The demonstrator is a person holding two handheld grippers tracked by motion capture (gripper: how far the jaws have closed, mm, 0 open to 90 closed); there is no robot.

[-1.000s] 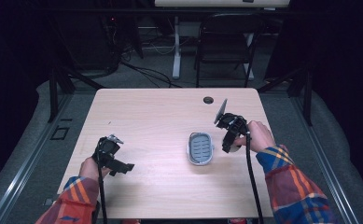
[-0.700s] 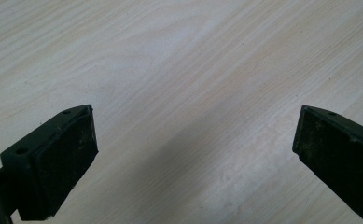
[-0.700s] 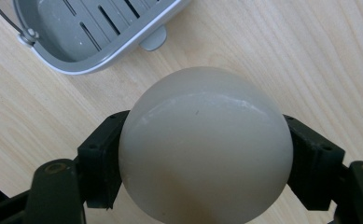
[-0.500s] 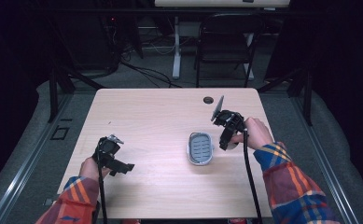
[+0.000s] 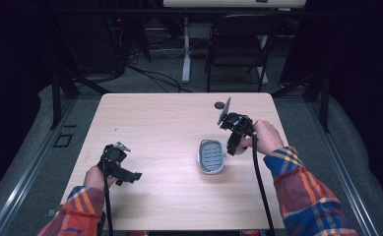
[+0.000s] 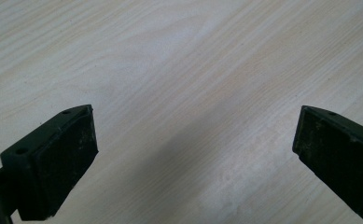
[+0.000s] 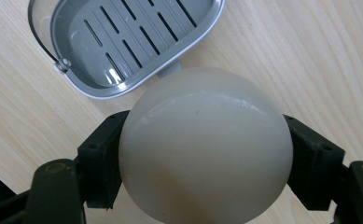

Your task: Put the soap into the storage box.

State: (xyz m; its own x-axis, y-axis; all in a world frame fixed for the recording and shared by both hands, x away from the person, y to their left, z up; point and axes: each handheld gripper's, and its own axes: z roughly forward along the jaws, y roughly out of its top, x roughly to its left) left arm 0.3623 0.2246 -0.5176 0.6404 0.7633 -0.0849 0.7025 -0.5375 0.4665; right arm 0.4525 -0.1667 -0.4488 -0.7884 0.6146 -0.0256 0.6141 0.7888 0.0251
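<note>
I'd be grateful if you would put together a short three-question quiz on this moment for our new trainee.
1. True or false: the left gripper is shut on the table's wood.
2. What does the right gripper hold? A) a sponge B) a smooth pale rounded object C) a cup
3. Fill in: the grey slotted dish lies on the table and is ____.

Key
1. False: in the left gripper view its jaws stand wide apart over bare wood.
2. B: the pale rounded object, perhaps soap, sits clamped between the jaws.
3. Empty: in the right gripper view nothing lies on the dish's slots.
</note>
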